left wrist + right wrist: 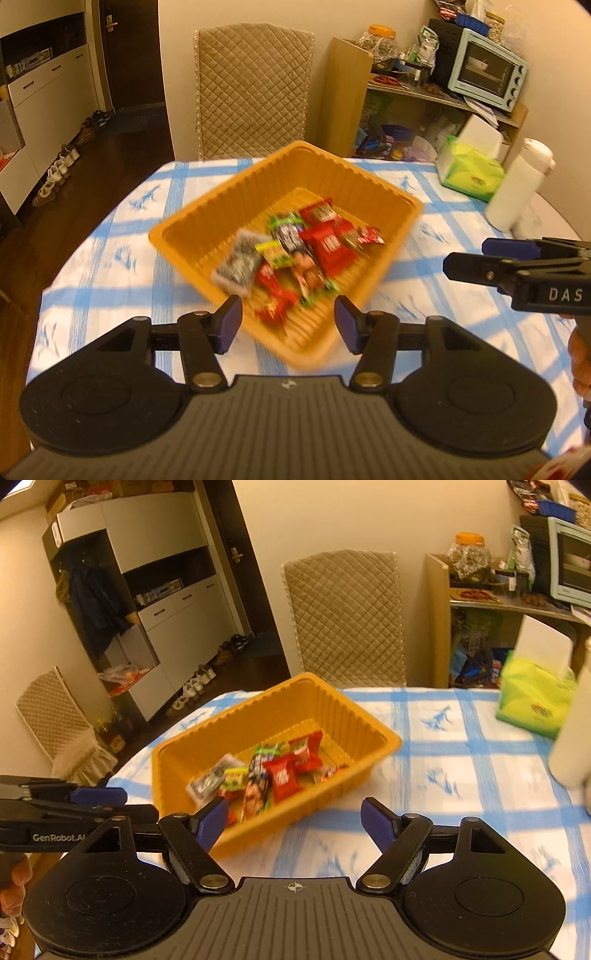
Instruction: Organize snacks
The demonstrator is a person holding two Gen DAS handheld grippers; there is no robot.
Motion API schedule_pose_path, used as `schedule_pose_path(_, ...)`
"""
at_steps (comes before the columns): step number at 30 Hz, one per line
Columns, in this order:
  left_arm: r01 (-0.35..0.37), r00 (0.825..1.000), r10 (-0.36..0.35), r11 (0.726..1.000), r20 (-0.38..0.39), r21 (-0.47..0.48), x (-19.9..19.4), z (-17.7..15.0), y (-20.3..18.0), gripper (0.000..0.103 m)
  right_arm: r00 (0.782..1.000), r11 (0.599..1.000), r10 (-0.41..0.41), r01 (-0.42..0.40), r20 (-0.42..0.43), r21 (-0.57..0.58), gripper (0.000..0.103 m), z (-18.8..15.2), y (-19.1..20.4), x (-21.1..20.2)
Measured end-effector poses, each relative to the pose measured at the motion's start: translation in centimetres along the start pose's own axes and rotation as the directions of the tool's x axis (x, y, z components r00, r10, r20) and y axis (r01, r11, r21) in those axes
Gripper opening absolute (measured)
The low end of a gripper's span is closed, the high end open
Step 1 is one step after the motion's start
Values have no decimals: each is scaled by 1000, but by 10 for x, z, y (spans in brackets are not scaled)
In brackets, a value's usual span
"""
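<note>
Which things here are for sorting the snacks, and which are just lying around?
For the job: orange tray, snack packets inside it.

Lying about: green tissue pack, white bottle, chair, toaster oven.

Blue-and-white checked tablecloth [424,266] covers the table. Quilted beige chair [253,88] at the far edge, upper centre of frame. Green tissue pack [471,171] and white bottle [517,188] on the cloth at right, just beside each other. Wooden shelf unit [349,96] behind them, cluttered; light-blue toaster oven [487,70] on top, orange-lidded jar [380,42] left of it. Shoes [61,166] lined up on the dark floor, left. Second quilted chair [55,716] at left in the right wrist view.
</note>
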State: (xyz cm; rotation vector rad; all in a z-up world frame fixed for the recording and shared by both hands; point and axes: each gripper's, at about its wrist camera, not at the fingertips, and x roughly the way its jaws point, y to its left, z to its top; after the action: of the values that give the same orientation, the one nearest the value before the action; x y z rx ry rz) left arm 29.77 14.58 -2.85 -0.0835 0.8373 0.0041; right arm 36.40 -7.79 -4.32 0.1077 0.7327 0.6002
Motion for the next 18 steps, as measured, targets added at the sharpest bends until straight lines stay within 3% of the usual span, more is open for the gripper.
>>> schedule_pose_path(18,36,996,-39,999,-80,-32,-101,-107,-74,56,992,997,-64,68,-108,33,79,-100,19,-136)
